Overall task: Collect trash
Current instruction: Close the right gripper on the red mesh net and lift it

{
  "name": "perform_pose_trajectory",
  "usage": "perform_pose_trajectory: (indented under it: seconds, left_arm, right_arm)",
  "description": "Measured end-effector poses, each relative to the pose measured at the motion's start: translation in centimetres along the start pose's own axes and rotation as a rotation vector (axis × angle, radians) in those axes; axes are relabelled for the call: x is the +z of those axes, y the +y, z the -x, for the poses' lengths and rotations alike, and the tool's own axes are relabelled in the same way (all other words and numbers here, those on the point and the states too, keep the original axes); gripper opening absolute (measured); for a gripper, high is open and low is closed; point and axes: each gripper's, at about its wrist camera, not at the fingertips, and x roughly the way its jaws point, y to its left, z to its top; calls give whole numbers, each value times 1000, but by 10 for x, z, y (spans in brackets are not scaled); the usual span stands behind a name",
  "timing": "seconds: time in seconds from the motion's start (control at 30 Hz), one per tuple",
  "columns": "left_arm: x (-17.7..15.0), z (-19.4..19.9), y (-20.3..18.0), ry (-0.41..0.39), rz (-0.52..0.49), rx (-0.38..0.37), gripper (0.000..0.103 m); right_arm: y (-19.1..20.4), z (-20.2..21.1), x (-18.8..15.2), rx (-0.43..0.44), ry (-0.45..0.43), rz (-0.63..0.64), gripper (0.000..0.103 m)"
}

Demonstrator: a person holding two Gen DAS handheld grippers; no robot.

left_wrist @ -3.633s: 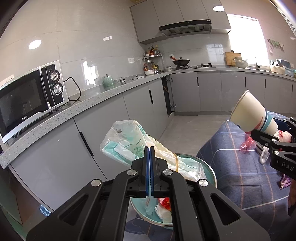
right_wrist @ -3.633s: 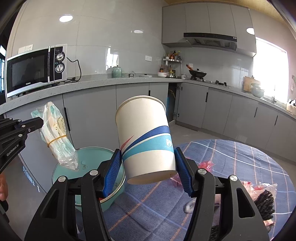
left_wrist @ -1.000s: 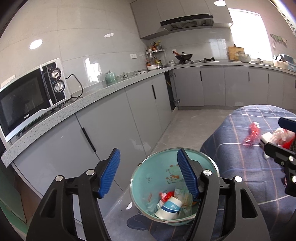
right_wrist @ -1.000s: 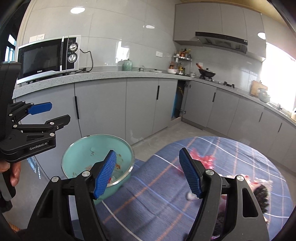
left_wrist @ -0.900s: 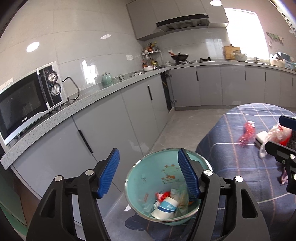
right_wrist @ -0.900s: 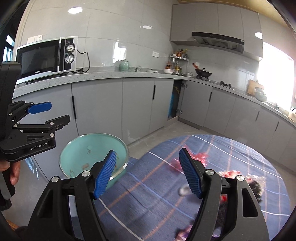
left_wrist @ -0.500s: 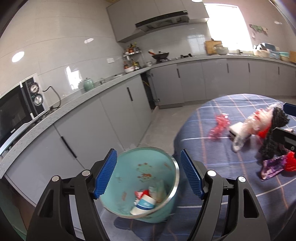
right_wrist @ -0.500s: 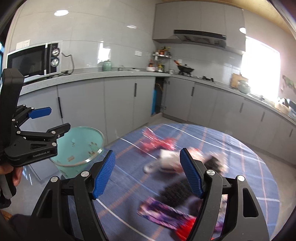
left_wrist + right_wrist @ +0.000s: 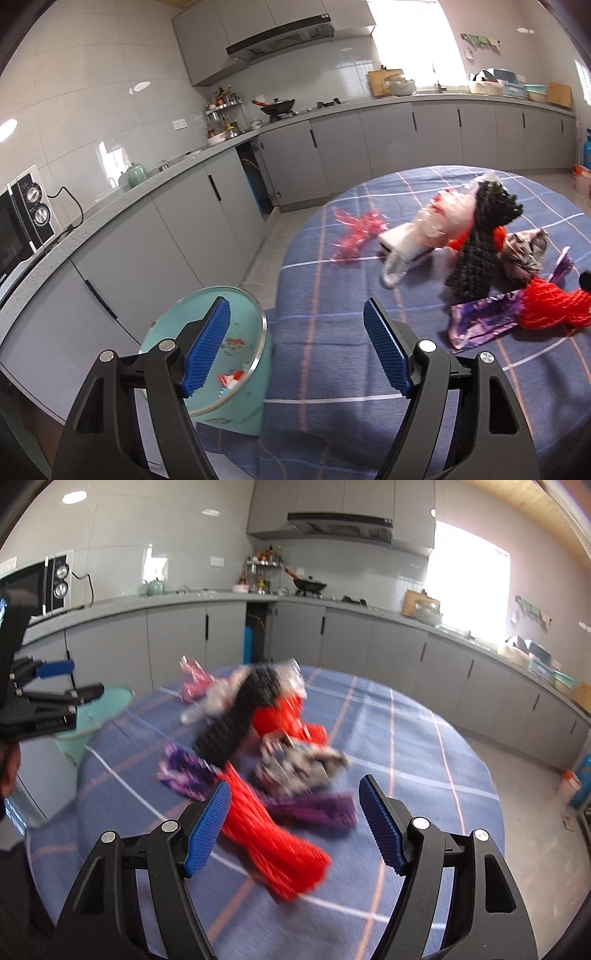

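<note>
**Both grippers empty, litter pile ahead**

Left gripper (image 9: 297, 347) and right gripper (image 9: 293, 821) hover with jaws wide apart, holding nothing. Trash sits heaped on the blue-checked round table (image 9: 332, 295): red mesh (image 9: 273, 845), purple wrapper (image 9: 484, 321), black netting (image 9: 480, 251), pink film (image 9: 354, 236). Best to pinch one crumpled edge low, then carry it to the teal bin (image 9: 243, 369) beside the table.

bin (image 9: 207, 314) left of table (image 9: 332, 295), trash heap (image 9: 266, 746) seemingly mid-table
</note>
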Motion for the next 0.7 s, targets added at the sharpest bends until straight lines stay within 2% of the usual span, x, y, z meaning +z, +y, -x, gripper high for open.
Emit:
perform_pose_trajectory:
  seconds: [0.3,0.37,0.43,0.47,0.5,0.7]
  left_arm:
    - [-4,1,-13,16,-13,-17,76]
    - [-5,0,-12,20,-14,-20,76]
    - [-5,0,-11,23,-11,-21,77]
    - [-5,0,-10,25,-9,-22,77]
    - [-4,-1,-10,25,-9,-23,77]
    - [5,3,-13,3,-4,-36,77]
  right_arm:
    - [5,-18,-22,46,67,21,69]
    - [9,-24,-25,67,104,29,53]
    - [12,-25,-28,84,118,37,30]
    - [13,-24,-29,94,118,41,25]
    - [14,-21,-30,104,112,43,15]
    - [13,7,-14,157,21,-13,11]
